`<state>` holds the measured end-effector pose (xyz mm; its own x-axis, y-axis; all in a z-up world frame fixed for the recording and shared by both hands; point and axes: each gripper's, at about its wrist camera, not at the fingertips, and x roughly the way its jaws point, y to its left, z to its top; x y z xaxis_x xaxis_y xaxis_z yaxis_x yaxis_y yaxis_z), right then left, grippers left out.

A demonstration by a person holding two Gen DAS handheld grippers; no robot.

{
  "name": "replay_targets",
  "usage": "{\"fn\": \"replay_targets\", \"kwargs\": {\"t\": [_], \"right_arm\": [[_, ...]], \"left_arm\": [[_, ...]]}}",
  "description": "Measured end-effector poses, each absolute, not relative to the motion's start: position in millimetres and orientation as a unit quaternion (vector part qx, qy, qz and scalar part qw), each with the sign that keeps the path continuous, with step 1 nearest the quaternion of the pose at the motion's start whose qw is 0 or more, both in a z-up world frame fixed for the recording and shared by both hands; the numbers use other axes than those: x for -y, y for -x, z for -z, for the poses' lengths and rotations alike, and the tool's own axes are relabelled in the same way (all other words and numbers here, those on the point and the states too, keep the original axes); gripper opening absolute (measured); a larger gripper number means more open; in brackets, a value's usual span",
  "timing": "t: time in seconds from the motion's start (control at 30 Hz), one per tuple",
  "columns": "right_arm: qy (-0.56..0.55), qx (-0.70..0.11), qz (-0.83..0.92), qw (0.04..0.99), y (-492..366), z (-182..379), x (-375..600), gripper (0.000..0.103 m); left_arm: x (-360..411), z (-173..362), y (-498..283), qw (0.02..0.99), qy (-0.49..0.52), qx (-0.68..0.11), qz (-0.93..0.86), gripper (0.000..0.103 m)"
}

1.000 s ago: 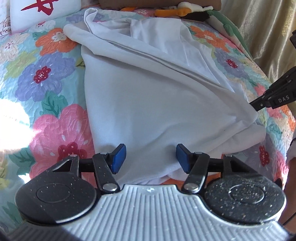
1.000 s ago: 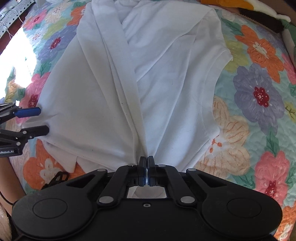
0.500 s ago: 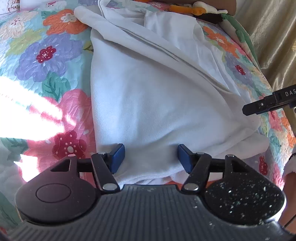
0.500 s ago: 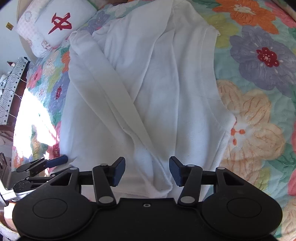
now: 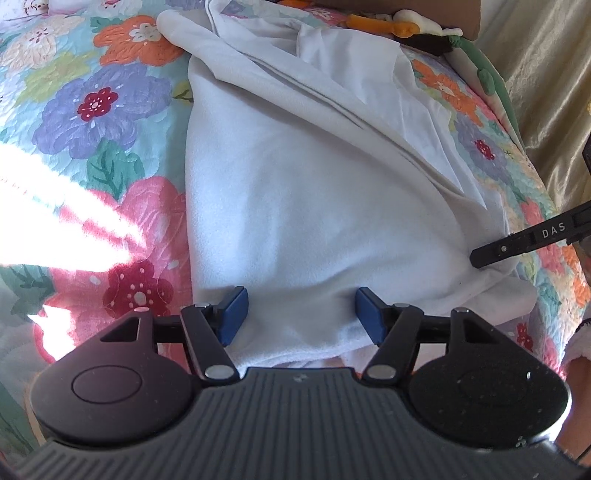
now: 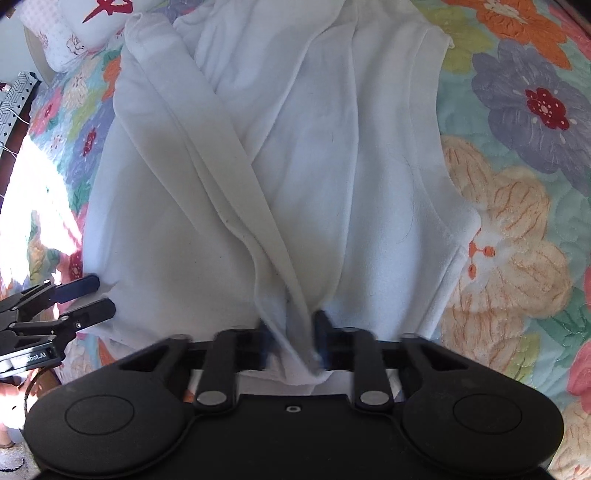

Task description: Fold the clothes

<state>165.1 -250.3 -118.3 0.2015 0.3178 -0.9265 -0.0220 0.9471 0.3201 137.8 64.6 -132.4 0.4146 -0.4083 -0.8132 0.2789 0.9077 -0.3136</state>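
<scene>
A white garment [image 5: 314, 192] lies partly folded on a floral quilt [image 5: 92, 110]; it also shows in the right wrist view [image 6: 332, 177]. My left gripper [image 5: 301, 314] is open, its blue pads either side of the garment's near hem. My right gripper [image 6: 293, 341] is motion-blurred, its jaws partly closed around a ridge of the near hem with a gap still showing. The right gripper's finger also shows at the right of the left wrist view [image 5: 517, 245]. The left gripper also shows at the left of the right wrist view [image 6: 85, 299].
A white pillow with a red mark [image 6: 85, 26] lies at the head of the bed. An orange and dark soft toy [image 5: 406, 27] lies beyond the garment. A golden curtain [image 5: 546, 74] hangs to the right. Bright sunlight [image 5: 55, 206] falls on the quilt's left side.
My right gripper let go of the hem, opened wide, and is now closing around a fold of it. My left gripper stayed open and shifted slightly along the near hem.
</scene>
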Motion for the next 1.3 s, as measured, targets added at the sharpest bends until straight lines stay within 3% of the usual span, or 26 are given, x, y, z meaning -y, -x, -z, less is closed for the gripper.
{"fn": "replay_targets", "kwargs": {"t": [0.17, 0.37, 0.7, 0.93, 1.07, 1.17, 1.23, 1.3], "right_arm": [[-0.153, -0.591, -0.145, 0.779, -157, 87, 257, 0.007], [-0.079, -0.627, -0.147, 0.761, -152, 62, 256, 0.005], [0.027, -0.663, -0.154, 0.732, -140, 68, 233, 0.005], [0.012, -0.699, -0.139, 0.701, -143, 105, 237, 0.005], [-0.003, -0.714, -0.135, 0.687, -151, 127, 236, 0.007], [0.0, -0.71, -0.127, 0.693, -150, 119, 236, 0.013], [0.002, -0.688, -0.119, 0.716, -147, 104, 238, 0.044], [0.001, -0.649, -0.12, 0.751, -142, 82, 238, 0.057]], "left_arm": [[-72, 126, -136, 0.848, 0.071, -0.487, 0.198, 0.064], [-75, 123, -136, 0.849, 0.064, -0.488, 0.193, 0.066], [-75, 116, -128, 0.858, 0.029, -0.475, 0.192, 0.066], [-59, 138, -132, 0.841, -0.026, -0.512, 0.173, 0.071], [-66, 139, -134, 0.838, -0.006, -0.518, 0.17, 0.071], [-73, 136, -134, 0.839, 0.011, -0.516, 0.17, 0.069], [-79, 124, -135, 0.845, 0.035, -0.501, 0.183, 0.068], [-87, 105, -136, 0.857, 0.073, -0.47, 0.201, 0.068]]}}
